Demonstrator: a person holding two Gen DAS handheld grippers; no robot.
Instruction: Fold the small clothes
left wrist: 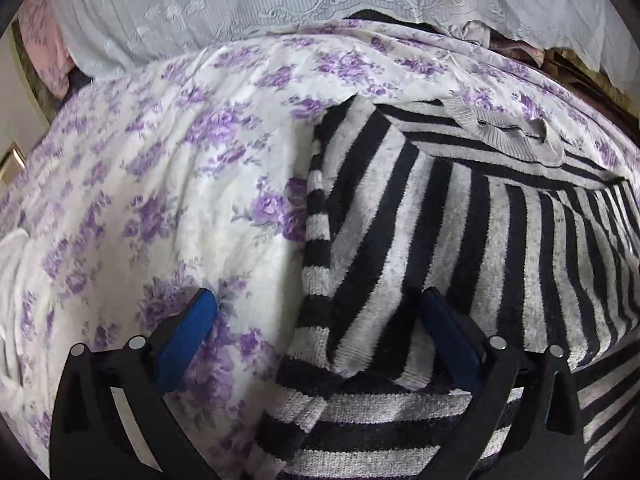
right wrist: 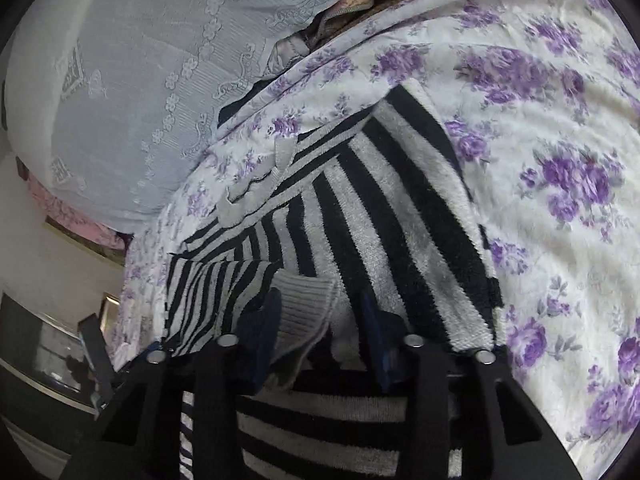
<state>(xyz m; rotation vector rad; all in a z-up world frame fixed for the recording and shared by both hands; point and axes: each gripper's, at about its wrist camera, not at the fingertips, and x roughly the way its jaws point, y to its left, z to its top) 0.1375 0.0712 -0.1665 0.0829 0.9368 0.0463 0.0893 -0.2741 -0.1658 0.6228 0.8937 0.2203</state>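
Striped sweater (left wrist: pixel 460 216) on floral blanket (left wrist: pixel 160 184), claws open

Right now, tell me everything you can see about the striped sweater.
The striped sweater is a fuzzy knit in black and grey bands with a ribbed grey collar and ribbed cuff. It lies partly folded on the floral bedspread, sleeves laid across the body. The left gripper is open over its edge; the right gripper straddles the cuff.

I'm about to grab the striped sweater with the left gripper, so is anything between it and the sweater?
Nothing visible. The left gripper hangs open directly over the striped sweater, whose sleeve lies between its fingers on the floral blanket.
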